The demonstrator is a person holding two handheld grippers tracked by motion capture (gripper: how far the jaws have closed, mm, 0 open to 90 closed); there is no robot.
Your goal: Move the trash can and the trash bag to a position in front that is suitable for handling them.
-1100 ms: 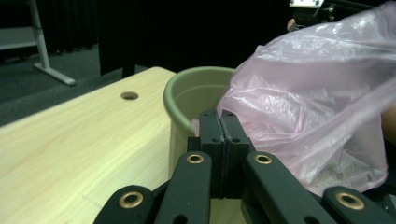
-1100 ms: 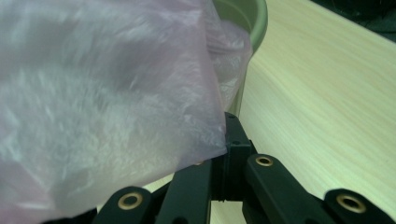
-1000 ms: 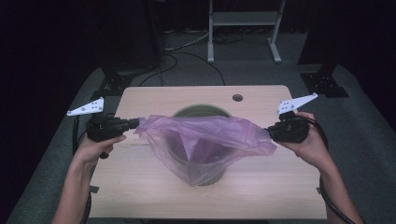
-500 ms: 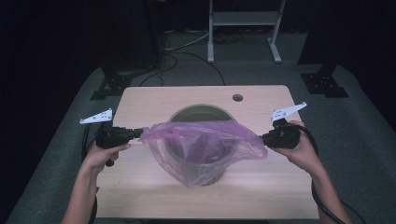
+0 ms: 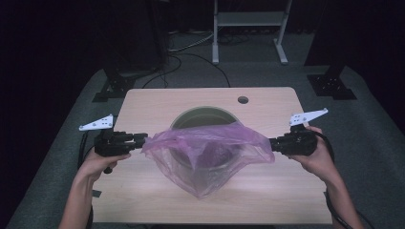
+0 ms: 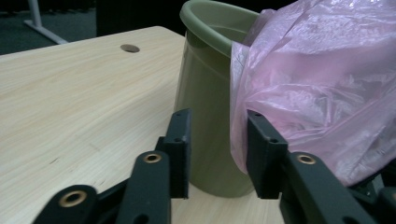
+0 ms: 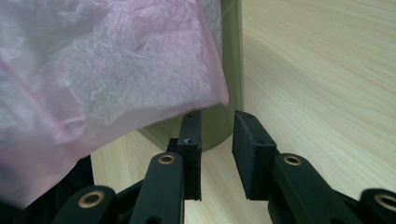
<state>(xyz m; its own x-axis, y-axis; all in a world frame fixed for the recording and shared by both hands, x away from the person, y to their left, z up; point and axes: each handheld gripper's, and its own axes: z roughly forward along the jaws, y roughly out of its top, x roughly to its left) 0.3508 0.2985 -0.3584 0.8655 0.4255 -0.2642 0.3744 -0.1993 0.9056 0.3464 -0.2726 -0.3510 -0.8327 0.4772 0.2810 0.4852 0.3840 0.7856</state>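
Claws lower now; pink bag (image 5: 210,152) over wooden table (image 5: 143,191)

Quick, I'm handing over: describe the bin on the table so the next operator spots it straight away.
Start at the light wooden table. Near its middle, on the person's side of the small round hole at the far edge, stands a round olive-green bin with a rolled rim. It is the one with a translucent pink plastic bag draped over its near side, stretched between the left gripper and right gripper.
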